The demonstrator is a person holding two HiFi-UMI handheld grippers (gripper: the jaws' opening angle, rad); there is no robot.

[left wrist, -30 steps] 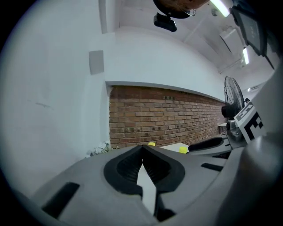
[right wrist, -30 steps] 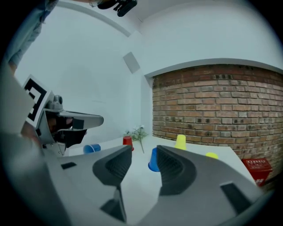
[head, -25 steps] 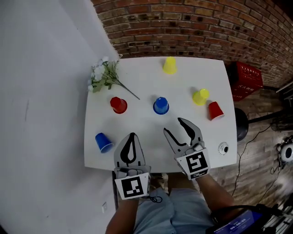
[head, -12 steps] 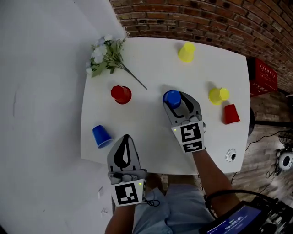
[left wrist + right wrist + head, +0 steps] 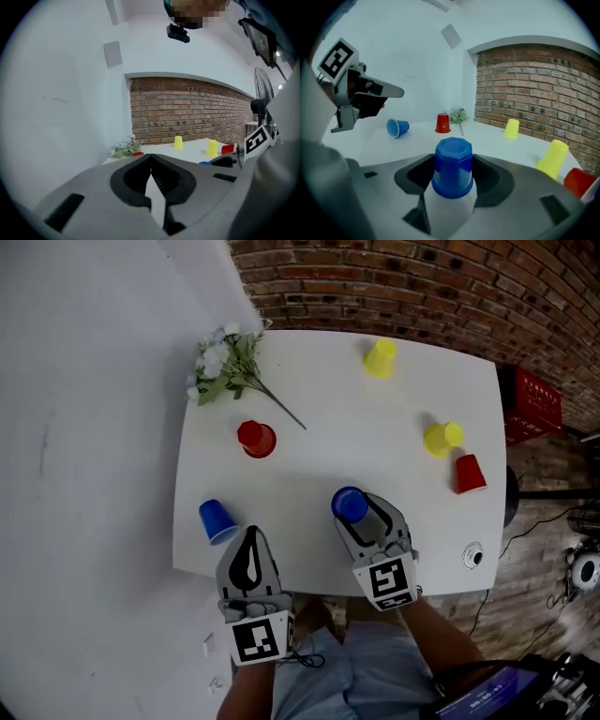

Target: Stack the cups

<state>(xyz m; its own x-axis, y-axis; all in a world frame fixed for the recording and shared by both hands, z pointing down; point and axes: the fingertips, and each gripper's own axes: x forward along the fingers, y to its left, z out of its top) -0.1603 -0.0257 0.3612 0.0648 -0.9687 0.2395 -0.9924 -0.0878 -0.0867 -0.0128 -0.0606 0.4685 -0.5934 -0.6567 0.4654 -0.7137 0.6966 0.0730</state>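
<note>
An upturned blue cup [image 5: 349, 504] [image 5: 453, 166] sits between the jaws of my right gripper [image 5: 364, 515] [image 5: 453, 177], near the white table's [image 5: 319, 465] front edge. The jaws are closing, and both pads press on the cup's sides. My left gripper [image 5: 249, 540] [image 5: 150, 161] is shut and empty at the front left edge. Close to it, a second blue cup [image 5: 217, 520] [image 5: 398, 127] lies on its side. An upturned red cup [image 5: 256, 439] stands left of centre. A yellow cup [image 5: 380, 358] stands at the back. Another yellow cup [image 5: 441, 438] and a red cup [image 5: 468, 473] are at the right.
A sprig of artificial flowers [image 5: 225, 367] lies at the table's back left corner. A small round fitting [image 5: 472, 556] sits at the front right corner. A red crate [image 5: 536, 401] stands on the floor to the right, by the brick wall. A white wall runs along the left.
My right gripper reached out to the blue cup at the table's middle, took hold of it and drew back toward the front edge with it. The left gripper stayed shut.
</note>
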